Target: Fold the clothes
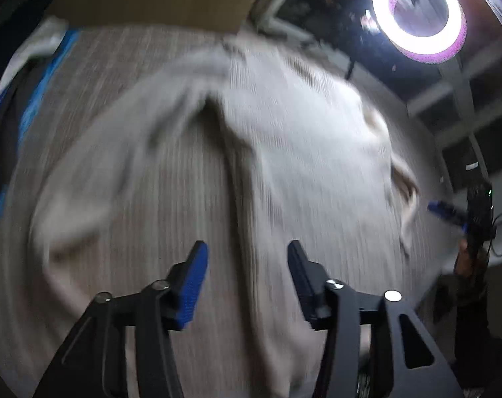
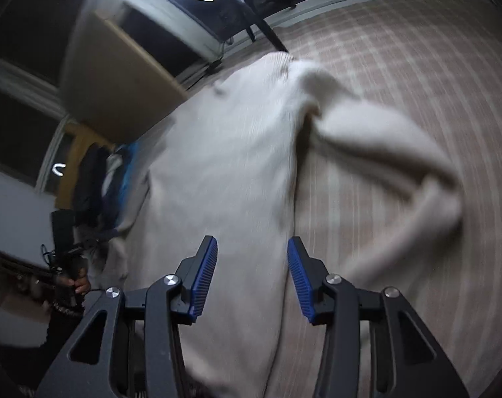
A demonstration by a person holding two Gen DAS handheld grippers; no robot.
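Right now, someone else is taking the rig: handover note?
Left gripper: open, holding nothing, above the sweater.
Right gripper: open, holding nothing, also above it.
Cream sweater lies spread on the striped surface, sleeves out to both sides; one sleeve is bunched.
Done: no fold visible yet.
Left: fold sleeves in, then the body. Frames are blurred, so check details.
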